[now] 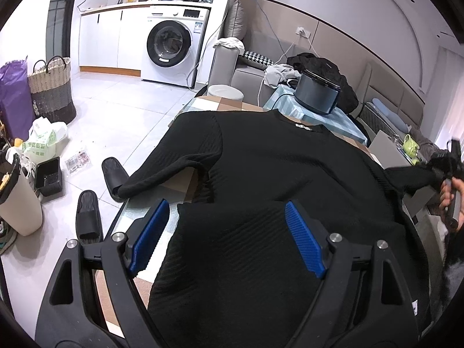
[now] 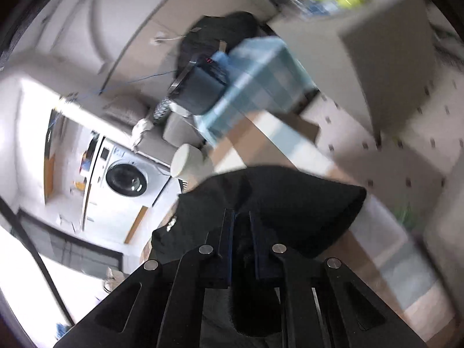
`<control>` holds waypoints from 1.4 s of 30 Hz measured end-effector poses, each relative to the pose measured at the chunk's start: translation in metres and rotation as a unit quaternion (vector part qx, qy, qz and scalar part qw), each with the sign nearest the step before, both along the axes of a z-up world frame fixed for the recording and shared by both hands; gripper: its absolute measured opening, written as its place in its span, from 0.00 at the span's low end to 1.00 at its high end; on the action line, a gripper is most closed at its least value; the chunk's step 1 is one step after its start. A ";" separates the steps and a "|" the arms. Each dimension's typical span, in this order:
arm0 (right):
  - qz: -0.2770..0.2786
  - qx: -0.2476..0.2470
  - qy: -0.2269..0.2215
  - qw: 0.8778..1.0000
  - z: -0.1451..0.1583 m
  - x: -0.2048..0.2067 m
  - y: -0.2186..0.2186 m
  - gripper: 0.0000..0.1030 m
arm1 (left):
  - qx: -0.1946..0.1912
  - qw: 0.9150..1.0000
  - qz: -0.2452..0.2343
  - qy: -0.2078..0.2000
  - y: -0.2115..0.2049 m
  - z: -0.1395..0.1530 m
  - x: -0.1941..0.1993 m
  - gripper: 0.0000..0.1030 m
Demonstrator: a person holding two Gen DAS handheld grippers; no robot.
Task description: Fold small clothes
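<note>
Blue ribbed pads (image 1: pixel 304 240) on my left gripper (image 1: pixel 226 232) are what I see closest up, spread wide apart and hanging over the bottom hem of the black ribbed knit sweater (image 1: pixel 275 168), not pinching anything. That sweater is laid flat across the table with the checked brown, white and pale blue cloth (image 1: pixel 203 104), collar toward the far edge, hem toward the near edge. Its left sleeve (image 1: pixel 162 174) runs out to the table's left edge and droops a bit over it.

Over on the right edge, my right gripper (image 1: pixel 446 162) has its jaws together, clamped on the cuff of the other sleeve (image 2: pixel 290 200), lifting it off the cloth. The right wrist view is pretty smeared, but the black fabric bunched between the dark pads (image 2: pixel 227 232) is clear enough. A hand (image 1: pixel 452 194) shows on that gripper's handle.
</note>
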State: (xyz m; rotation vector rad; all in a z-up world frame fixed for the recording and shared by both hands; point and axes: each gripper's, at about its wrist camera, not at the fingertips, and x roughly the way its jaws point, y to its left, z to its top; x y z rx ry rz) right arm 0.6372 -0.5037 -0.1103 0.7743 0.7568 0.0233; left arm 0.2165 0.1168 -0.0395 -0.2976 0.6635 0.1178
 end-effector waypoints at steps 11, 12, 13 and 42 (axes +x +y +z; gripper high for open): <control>0.373 -0.272 -0.015 0.887 0.023 0.035 0.212 0.15 | 0.011 1.000 0.002 0.000 -0.005 0.000 0.003 0.78; 0.388 -0.285 -0.004 0.877 0.012 0.032 0.220 0.15 | 0.009 1.000 0.003 0.000 -0.004 0.000 0.003 0.78; 0.389 -0.285 -0.003 0.876 0.008 0.027 0.219 0.18 | 0.006 1.000 0.004 0.001 -0.003 -0.001 0.003 0.78; 0.276 -0.155 -0.077 0.946 0.007 0.035 0.142 0.58 | 0.007 1.000 0.007 0.012 -0.010 -0.010 0.016 0.78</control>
